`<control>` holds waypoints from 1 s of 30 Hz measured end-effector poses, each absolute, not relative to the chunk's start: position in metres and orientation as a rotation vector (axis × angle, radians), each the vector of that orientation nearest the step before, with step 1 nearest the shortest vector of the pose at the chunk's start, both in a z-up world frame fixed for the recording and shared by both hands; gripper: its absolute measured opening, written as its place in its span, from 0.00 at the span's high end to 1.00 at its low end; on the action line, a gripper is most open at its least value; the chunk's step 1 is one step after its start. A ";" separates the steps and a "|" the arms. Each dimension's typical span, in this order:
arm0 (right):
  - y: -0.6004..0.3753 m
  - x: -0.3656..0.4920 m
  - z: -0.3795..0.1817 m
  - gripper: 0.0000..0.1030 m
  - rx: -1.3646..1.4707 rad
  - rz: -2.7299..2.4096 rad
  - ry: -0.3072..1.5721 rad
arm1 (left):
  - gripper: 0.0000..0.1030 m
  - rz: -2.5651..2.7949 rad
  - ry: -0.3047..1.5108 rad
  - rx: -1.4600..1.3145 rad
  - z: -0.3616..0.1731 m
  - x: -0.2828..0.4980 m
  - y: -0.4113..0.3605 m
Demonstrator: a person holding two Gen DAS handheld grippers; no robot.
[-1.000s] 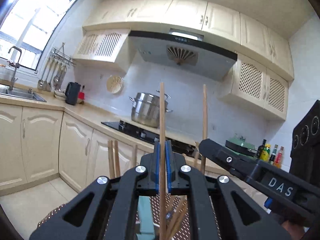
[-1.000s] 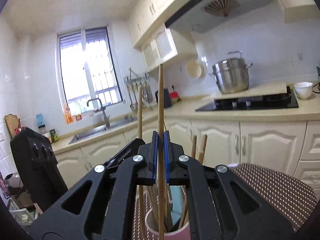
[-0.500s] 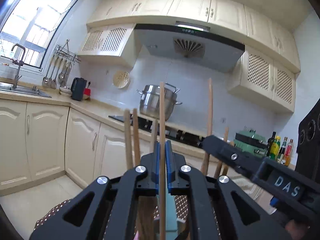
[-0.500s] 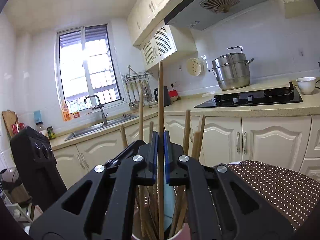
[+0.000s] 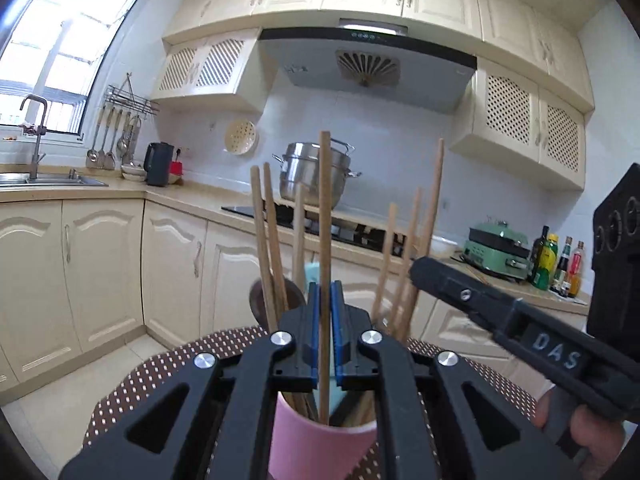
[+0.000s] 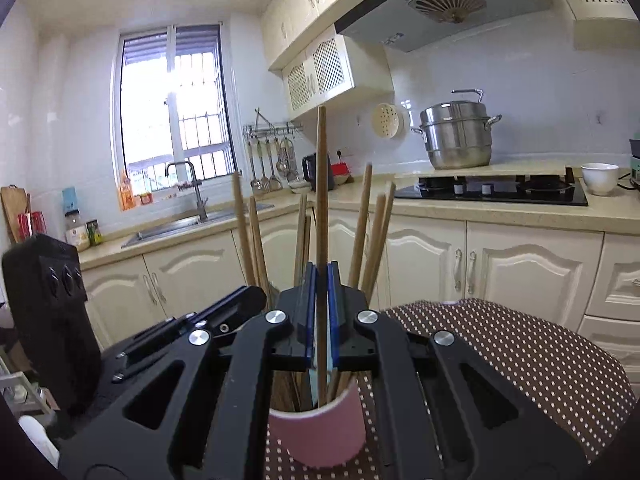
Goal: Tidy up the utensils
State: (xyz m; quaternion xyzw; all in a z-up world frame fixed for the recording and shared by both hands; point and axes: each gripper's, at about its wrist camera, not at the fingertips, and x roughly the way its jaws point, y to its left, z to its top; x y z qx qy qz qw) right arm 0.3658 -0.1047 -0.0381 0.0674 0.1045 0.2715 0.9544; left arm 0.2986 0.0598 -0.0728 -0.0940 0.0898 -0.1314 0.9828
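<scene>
Left gripper (image 5: 325, 320): blue pads pressed together on a single wooden chopstick (image 5: 324, 216), held upright. Its lower end sits inside the pink cup (image 5: 320, 452), directly below the jaws at 6 o'clock; its top stands at 12 o'clock, crossing in front of the steel pot (image 5: 308, 172) on the far counter.

Right gripper (image 6: 321, 312): pads likewise clamped on a second chopstick (image 6: 321, 184), upright, lower end inside the same pink cup (image 6: 320, 436) at 6 o'clock in the right wrist view.

Cup contents: a loose bundle of other wooden chopsticks (image 5: 266, 240) fanning out, some leaning toward 11 o'clock, others toward 1 o'clock. A pale blue-green utensil (image 5: 312, 276) stands among them, just behind the left pads, along with a dark spoon-like bowl (image 5: 260, 298) at about 10 o'clock from the pads.

The cup stands on a brown, white-dotted cloth (image 6: 500, 352) covering a rounded table.

In the left wrist view the right gripper's finger enters from 3 o'clock, with a hand (image 5: 576, 436) gripping it at 4 o'clock. In the right wrist view the left gripper's finger shows at 9 o'clock.

Background: cream cabinets, black hob (image 6: 492, 192), sink (image 6: 180, 226) under the window.
</scene>
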 end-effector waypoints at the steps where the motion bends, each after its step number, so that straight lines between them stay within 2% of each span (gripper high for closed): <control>1: -0.105 0.364 -0.040 0.94 0.135 0.549 0.218 | 0.94 -0.256 0.185 -0.171 -0.074 0.295 0.058; 22: -0.102 0.350 -0.064 0.94 0.103 0.515 0.329 | 0.93 -0.258 0.274 -0.112 -0.075 0.266 0.049; 24: -0.101 0.349 -0.063 0.94 0.108 0.521 0.337 | 0.83 -0.264 0.276 -0.119 -0.073 0.262 0.051; 25: -0.100 0.348 -0.062 0.94 0.111 0.530 0.341 | 0.63 -0.262 0.276 -0.121 -0.072 0.260 0.051; 26: -0.100 0.347 -0.061 0.94 0.117 0.539 0.345 | 0.48 -0.253 0.277 -0.125 -0.070 0.256 0.053; 30: -0.104 0.338 -0.057 0.93 0.128 0.510 0.333 | 0.39 -0.248 0.287 -0.154 -0.060 0.244 0.060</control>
